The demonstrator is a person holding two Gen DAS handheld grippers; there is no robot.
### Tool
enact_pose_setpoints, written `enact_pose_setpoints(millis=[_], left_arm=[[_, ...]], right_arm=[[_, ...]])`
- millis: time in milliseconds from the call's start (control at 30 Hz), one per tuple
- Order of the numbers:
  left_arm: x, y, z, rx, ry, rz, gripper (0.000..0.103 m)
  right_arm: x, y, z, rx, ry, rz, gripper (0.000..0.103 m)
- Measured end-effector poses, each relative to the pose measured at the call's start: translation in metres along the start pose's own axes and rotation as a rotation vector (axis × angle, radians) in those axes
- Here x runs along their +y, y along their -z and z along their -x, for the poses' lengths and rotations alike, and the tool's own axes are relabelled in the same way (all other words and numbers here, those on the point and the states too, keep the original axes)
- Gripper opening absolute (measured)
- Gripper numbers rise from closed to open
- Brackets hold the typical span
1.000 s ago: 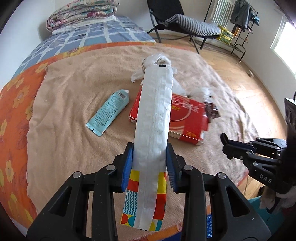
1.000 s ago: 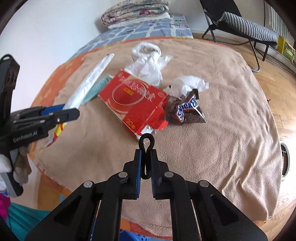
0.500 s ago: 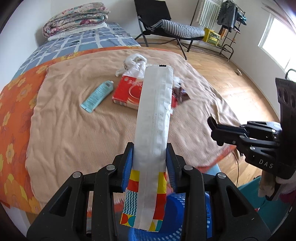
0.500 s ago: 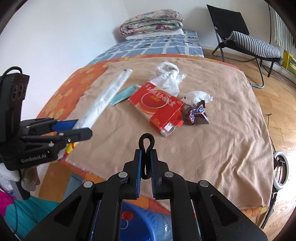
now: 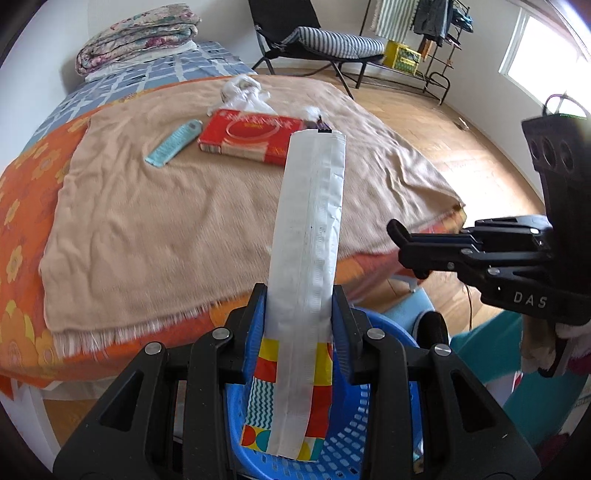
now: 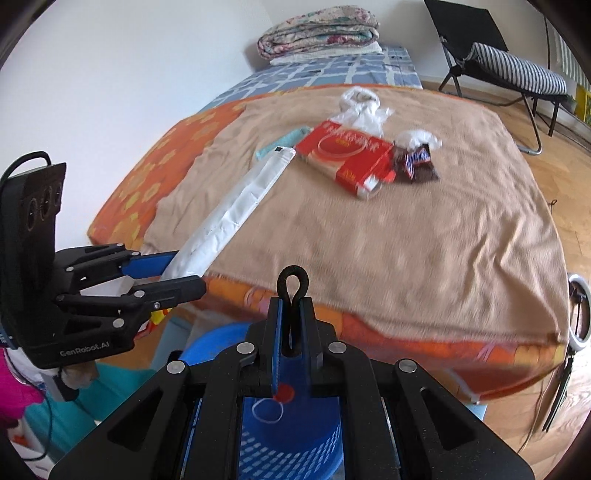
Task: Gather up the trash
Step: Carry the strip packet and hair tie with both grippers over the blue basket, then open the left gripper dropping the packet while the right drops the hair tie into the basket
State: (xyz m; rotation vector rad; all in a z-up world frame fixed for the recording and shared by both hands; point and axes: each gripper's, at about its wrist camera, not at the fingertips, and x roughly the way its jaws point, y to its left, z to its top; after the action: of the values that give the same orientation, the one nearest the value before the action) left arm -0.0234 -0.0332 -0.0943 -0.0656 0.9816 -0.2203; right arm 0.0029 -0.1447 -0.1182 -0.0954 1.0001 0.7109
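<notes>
My left gripper [image 5: 298, 306] is shut on a long white wrapper [image 5: 308, 236] with a colourful printed end, held over a blue basket [image 5: 384, 435]. The wrapper also shows in the right wrist view [image 6: 236, 206], held by the left gripper [image 6: 173, 273]. My right gripper [image 6: 291, 317] is shut on a small black loop [image 6: 293, 284] above the blue basket [image 6: 295, 446]. On the bed's tan blanket [image 6: 406, 236] lie a red box [image 6: 347, 151], a Snickers wrapper [image 6: 415, 164], a teal tube [image 6: 282, 142] and white plastic bags [image 6: 360, 107].
The bed's front edge with an orange flowered sheet [image 5: 22, 229] runs just beyond the basket. Folded quilts [image 6: 317, 31] lie at the bed's far end. A black folding chair [image 5: 317, 40] and a clothes rack [image 5: 428, 44] stand on the wooden floor.
Both grippers have pulled back from the bed's middle to past its front edge, carrying the wrapper and the loop. The blue basket has come into view beneath both.
</notes>
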Motion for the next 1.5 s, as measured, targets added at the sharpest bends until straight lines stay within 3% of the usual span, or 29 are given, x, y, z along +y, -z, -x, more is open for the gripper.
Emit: enact_pose_setpoints(millis=[367,733,1400,1500], left_arm=[[-0.016,0.063,-0.013,0.109,0.030,0.017,0.034],[-0.021,0.104,-0.027,0.196,0.042,0.021,0.034],[-0.022,0.122,-0.044,0.281,0.023,0.019,0.034],[-0.022,0.121,-0.045,0.284,0.020,0.019,0.034]], right_arm=[[0.007,0.047,-0.011,0.082,-0.009,0.014,0.007],[0.013,0.076,-0.026,0.163,-0.015,0.028,0.007],[0.017,0.090,-0.042,0.222,-0.002,0.023,0.008],[0.013,0.090,-0.042,0.231,-0.003,-0.002,0.020]])
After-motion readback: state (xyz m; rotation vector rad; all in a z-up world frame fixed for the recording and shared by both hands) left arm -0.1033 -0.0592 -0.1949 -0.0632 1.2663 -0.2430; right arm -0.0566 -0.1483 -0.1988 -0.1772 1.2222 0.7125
